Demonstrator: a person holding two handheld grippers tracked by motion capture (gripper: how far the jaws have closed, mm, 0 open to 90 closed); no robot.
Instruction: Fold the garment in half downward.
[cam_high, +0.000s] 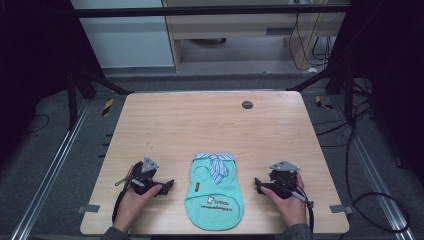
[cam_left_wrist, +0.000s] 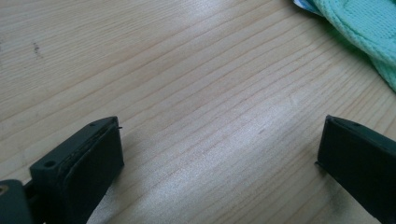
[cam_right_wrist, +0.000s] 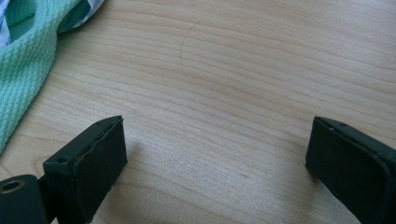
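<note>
A small mint-green pet shirt (cam_high: 214, 192) with a blue striped collar lies flat near the front edge of the wooden table (cam_high: 210, 125). My left gripper (cam_high: 169, 186) rests on the table to the shirt's left, held by a hand, jaws wide open and empty. In the left gripper view its open jaws (cam_left_wrist: 219, 154) frame bare wood, with the shirt's knit edge (cam_left_wrist: 364, 32) at the upper right. My right gripper (cam_high: 258, 184) sits to the shirt's right, also open and empty. The right gripper view puts the shirt (cam_right_wrist: 28, 60) at the left, beyond the open jaws (cam_right_wrist: 217, 154).
A small dark round disc (cam_high: 247, 104) is set into the table near its far edge. Cables (cam_high: 360, 150) trail on the floor to the right. Metal frame rails (cam_high: 50, 170) run along the table's left side.
</note>
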